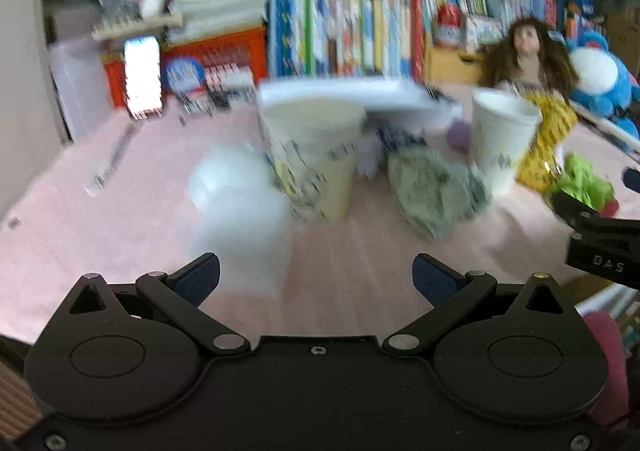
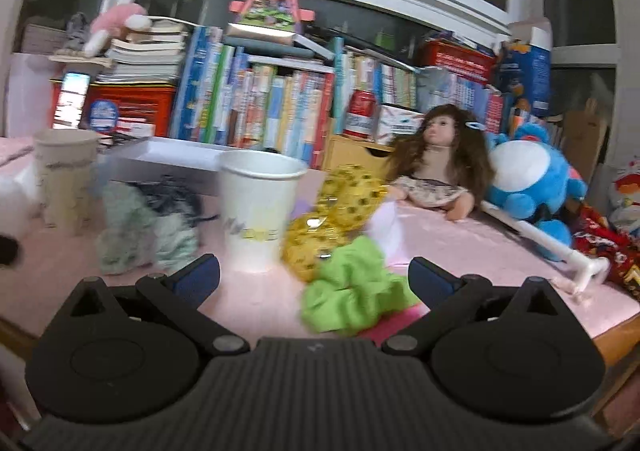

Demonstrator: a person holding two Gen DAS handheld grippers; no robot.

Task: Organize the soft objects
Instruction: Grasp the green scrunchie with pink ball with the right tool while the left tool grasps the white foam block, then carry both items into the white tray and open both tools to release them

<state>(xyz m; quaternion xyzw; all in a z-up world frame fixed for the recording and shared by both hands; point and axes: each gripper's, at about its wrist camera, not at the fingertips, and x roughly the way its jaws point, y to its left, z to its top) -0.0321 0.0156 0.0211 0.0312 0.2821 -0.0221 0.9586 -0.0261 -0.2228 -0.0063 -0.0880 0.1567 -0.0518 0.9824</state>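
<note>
Books crowd the shelf behind the pink tablecloth [image 2: 460, 235], where two paper cups stand upright as bins. My right gripper [image 2: 314, 277] hangs spread and empty just short of the green scrunchie [image 2: 352, 291], near the closer cup [image 2: 260, 211]. My left gripper [image 1: 316, 279] gapes too, facing the pale cup [image 1: 316, 167]; a grey-green scrunchie [image 1: 436, 191], probably, lies blurred beside it.

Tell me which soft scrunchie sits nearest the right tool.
The bright green scrunchie, lying just ahead between the open fingers of the right tool. The yellow spotted one lies farther back beside the white cup, and the pale green one sits off left.
</note>
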